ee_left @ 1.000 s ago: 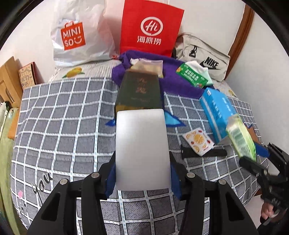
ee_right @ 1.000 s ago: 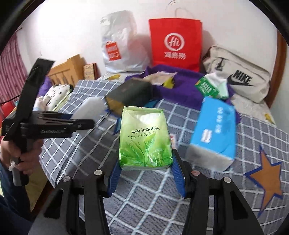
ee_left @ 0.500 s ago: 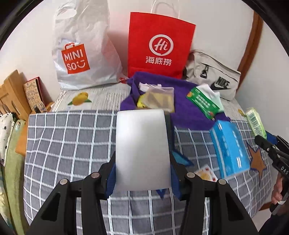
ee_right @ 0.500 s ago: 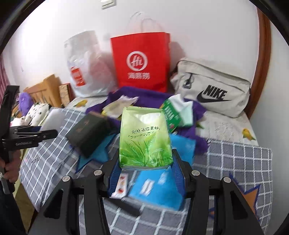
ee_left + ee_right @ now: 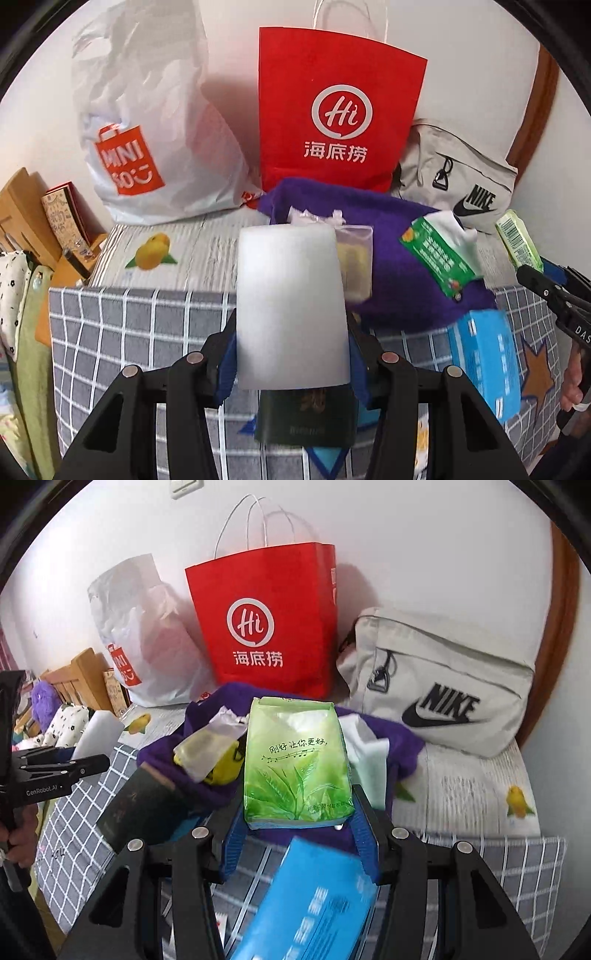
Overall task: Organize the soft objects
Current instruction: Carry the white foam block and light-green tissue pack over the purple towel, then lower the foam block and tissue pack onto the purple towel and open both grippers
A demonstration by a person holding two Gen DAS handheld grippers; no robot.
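My left gripper (image 5: 291, 354) is shut on a white foam block (image 5: 291, 306), held above the grey checked bedspread (image 5: 129, 332). My right gripper (image 5: 299, 830) is shut on a green tissue pack (image 5: 295, 760), held over a purple towel (image 5: 388, 738). That towel (image 5: 399, 236) also shows in the left wrist view with a clear pouch (image 5: 354, 258) and a green-white packet (image 5: 439, 251) on it. The right gripper with its pack (image 5: 517, 240) shows at the right edge there; the left gripper with its block (image 5: 98, 734) shows at the left of the right wrist view.
A red paper bag (image 5: 336, 110), a white Miniso bag (image 5: 147, 140) and a beige Nike bag (image 5: 458, 181) stand against the wall. A blue tissue box (image 5: 487, 362) and a dark box (image 5: 306, 417) lie on the bedspread. Wooden bed frame (image 5: 18, 206) at left.
Both grippers have moved forward over the bed toward the wall and the bags, each still holding its item. The dark box and blue box now lie below and behind the fingertips.
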